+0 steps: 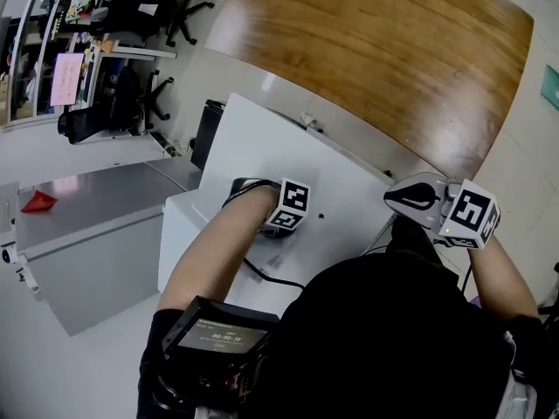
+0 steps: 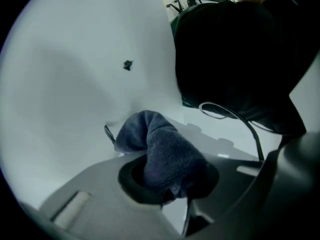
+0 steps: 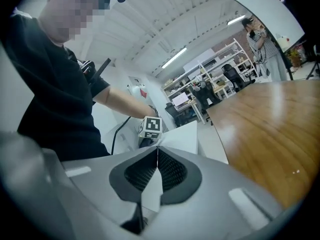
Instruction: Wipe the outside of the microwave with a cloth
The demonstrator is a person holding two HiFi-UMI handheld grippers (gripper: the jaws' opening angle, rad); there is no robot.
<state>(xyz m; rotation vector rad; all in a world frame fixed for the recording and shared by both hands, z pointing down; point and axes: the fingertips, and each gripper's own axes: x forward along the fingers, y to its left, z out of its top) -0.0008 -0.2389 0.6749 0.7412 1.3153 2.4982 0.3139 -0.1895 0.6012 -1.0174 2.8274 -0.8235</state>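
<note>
Left hand-held gripper (image 2: 167, 181) is clamped on the dark blue cloth (image 2: 162, 149), which is pressed against the microwave (image 2: 75, 84) on its white top. Right hand-held gripper (image 3: 157, 171) is closed on nothing, off to the side. Risk: friction may drag the bunched cloth from the jaws.

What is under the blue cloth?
The cloth, clamped in the left gripper, rests on the microwave's white top. The patch right beneath the cloth is covered, so it cannot be seen.
</note>
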